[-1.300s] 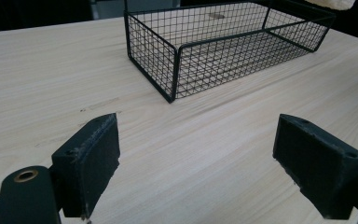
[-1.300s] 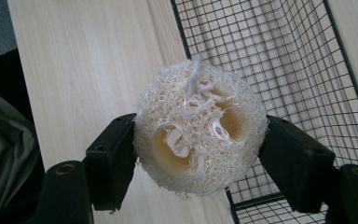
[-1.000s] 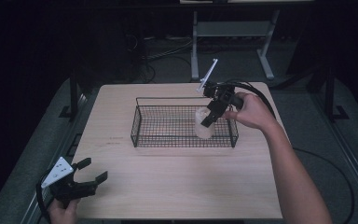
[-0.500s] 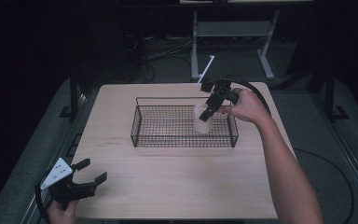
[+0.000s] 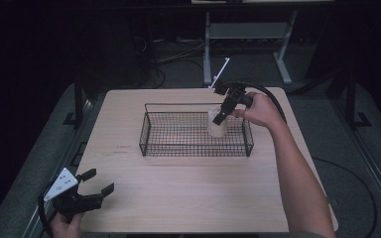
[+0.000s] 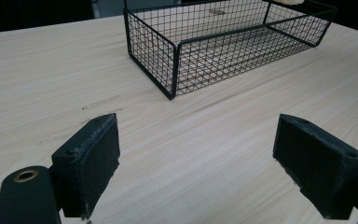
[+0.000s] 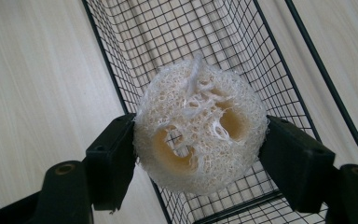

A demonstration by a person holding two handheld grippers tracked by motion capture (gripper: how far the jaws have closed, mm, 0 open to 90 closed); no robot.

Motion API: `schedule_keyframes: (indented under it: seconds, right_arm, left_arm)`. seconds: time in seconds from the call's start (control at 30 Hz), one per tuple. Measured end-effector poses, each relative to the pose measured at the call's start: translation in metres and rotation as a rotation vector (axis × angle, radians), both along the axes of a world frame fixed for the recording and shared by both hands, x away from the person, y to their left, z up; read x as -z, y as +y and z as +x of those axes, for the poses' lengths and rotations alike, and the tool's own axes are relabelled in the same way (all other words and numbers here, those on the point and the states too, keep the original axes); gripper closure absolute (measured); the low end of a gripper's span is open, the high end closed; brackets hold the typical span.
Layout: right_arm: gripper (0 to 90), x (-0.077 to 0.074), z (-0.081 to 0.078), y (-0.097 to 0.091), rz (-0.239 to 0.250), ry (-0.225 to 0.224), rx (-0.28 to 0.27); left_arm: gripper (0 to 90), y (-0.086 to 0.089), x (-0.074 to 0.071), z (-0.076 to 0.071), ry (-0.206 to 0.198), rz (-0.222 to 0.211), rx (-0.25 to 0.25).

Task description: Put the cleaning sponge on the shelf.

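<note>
Gripping a loofah sponge between both jaws, right gripper hovering over the wire basket at its 3 o'clock end, left gripper idling wide apart at the worktop's 7 o'clock corner.

Dark room, pale wooden table, grey metal stand behind, cables on floor

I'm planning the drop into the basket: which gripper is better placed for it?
Right. The right gripper already clamps the loofah in its jaws above the basket. The left gripper sits open at the table's near corner, far from it.
</note>
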State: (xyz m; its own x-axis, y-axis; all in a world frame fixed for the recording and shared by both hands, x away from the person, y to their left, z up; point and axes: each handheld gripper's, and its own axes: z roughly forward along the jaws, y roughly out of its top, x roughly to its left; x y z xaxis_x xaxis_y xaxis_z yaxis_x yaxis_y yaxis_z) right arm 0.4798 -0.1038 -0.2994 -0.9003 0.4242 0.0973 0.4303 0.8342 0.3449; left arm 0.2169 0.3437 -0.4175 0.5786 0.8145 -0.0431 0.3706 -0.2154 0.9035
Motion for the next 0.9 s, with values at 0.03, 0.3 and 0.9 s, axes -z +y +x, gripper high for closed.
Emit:
schedule_keyframes:
  seconds: [0.03, 0.3, 0.9]
  right_arm:
    - [28.6, 0.002, 0.002, 0.001, -0.001, -0.003, 0.004]
    - [28.6, 0.011, 0.009, 0.005, -0.011, 0.002, 0.013]
    - [28.4, 0.034, 0.018, 0.011, -0.047, 0.020, 0.025]
  left_arm:
    - [13.8, 0.000, 0.000, 0.000, 0.000, 0.000, 0.000]
    - [13.8, -0.002, 0.000, 0.000, 0.000, 0.002, 0.002]
    - [13.8, -0.002, 0.001, 0.001, 0.005, -0.001, 0.007]
